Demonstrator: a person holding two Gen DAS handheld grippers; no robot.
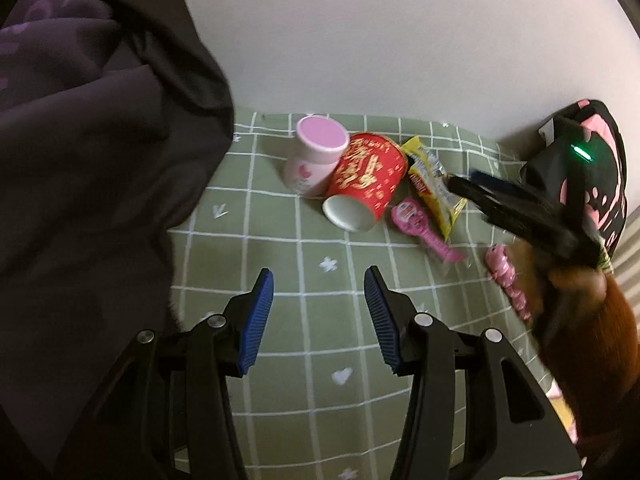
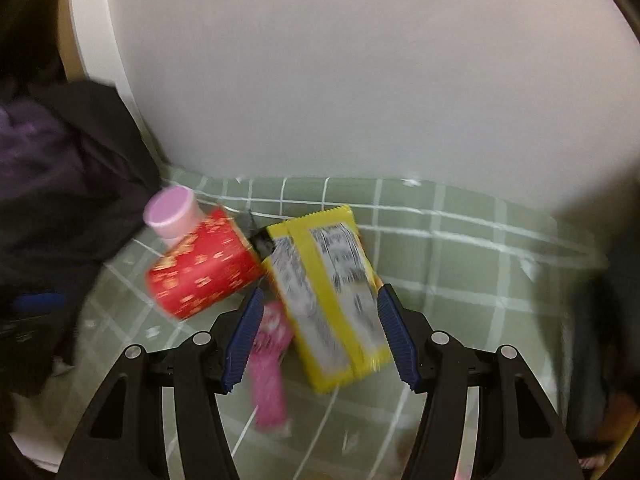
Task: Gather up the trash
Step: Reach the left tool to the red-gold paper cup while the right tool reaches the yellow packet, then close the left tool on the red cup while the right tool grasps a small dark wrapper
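On the green checked bedsheet [image 1: 312, 264] lie a red paper cup [image 1: 366, 182] on its side, a pink-lidded bottle [image 1: 314, 156], a yellow snack wrapper [image 1: 434, 184], a pink wrapper [image 1: 420, 226] and another pink wrapper [image 1: 506, 276]. My left gripper [image 1: 319, 282] is open and empty, well short of the cup. My right gripper [image 2: 320, 304] is open, its fingers on either side of the yellow wrapper [image 2: 332, 292], with the pink wrapper [image 2: 270, 356] by the left finger. The red cup [image 2: 204, 264] and bottle [image 2: 172, 210] lie to the left. The right gripper [image 1: 476, 190] also shows, blurred, in the left view.
A dark purple-black garment [image 1: 92, 140] is heaped on the left of the bed. A white wall [image 1: 360, 32] stands right behind the trash. A black and pink bag [image 1: 596, 160] sits at the right edge.
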